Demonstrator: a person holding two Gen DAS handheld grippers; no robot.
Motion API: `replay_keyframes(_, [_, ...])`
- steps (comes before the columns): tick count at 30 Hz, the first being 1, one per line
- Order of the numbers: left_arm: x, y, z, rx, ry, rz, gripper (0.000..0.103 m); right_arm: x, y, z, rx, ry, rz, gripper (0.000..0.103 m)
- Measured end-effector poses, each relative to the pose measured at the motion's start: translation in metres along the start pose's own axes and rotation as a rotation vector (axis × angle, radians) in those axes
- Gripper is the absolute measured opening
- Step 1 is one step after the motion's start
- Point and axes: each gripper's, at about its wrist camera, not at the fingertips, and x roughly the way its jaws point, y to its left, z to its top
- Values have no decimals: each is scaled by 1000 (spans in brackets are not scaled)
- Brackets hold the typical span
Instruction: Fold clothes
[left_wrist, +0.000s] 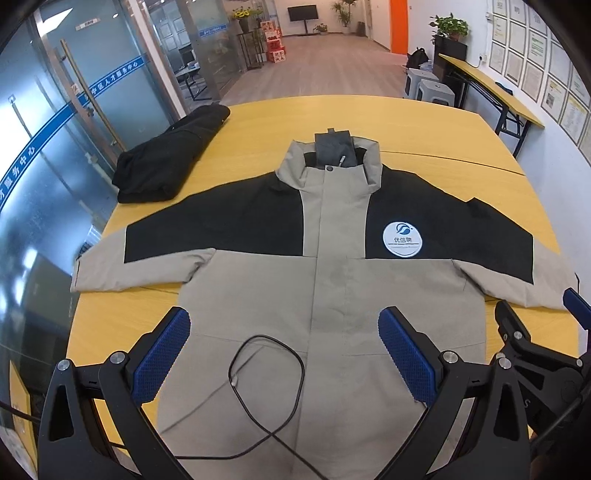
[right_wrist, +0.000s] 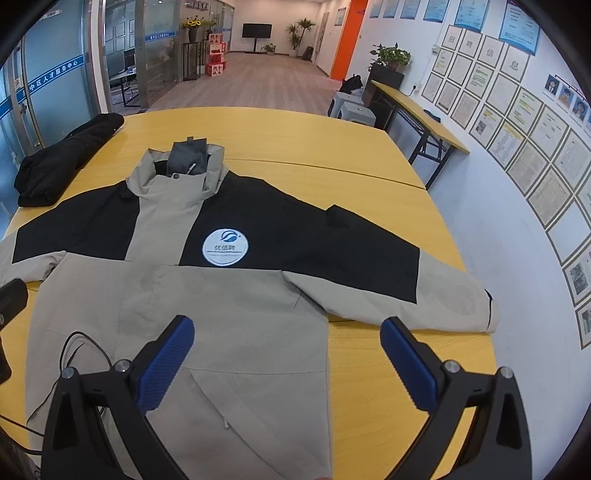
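Note:
A beige and black jacket (left_wrist: 332, 266) lies flat and face up on the yellow table (left_wrist: 258, 122), sleeves spread, collar at the far side, a round white logo on its chest. It also shows in the right wrist view (right_wrist: 184, 288). My left gripper (left_wrist: 284, 328) is open and empty above the jacket's lower front. My right gripper (right_wrist: 288, 336) is open and empty above the jacket's lower right side, near the right sleeve (right_wrist: 424, 295). The right gripper also shows at the right edge of the left wrist view (left_wrist: 535, 325).
A folded black garment (left_wrist: 170, 158) lies at the table's far left. A thin black cable (left_wrist: 266, 369) loops over the jacket's hem. Glass walls stand to the left. A second yellow table (right_wrist: 417, 114) and grey stools (right_wrist: 351, 107) stand by the right wall.

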Motion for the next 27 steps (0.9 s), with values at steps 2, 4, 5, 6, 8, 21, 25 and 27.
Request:
replay_keyframes(2, [-1,2,1,-7,-2,7,103,-2,-1,1,0,-2,0,103])
replay_keyframes(4, [-4,6,1,-14,-7,9,103,-5,1,1,-2,-4,-1,103])
replay_keyframes(5, [-6,10,1,-18,-14,5,103,-8,4,2,-3,-7,-3,103])
replay_keyframes(6, [-7,14,2,-20,-17,0,103,-11,8,3,-5,-10,-6,103])
replay_keyframes(8, [-9,21,2,-19,-20,-3,103,-16,16,3,-8,-14,-10,103])
replay_keyframes(21, [-20,77,-3,-22,-49,-87,103,-56,66,-5,-37,-44,-93,103])
replay_keyframes(25, [-22,85,-4,-22,-53,-105,103,-67,77,-6,-43,-52,-109,103])
replay_keyframes(27, [-23,85,-4,-15,-56,-108,103,-72,82,-7,-45,-56,-117,103])
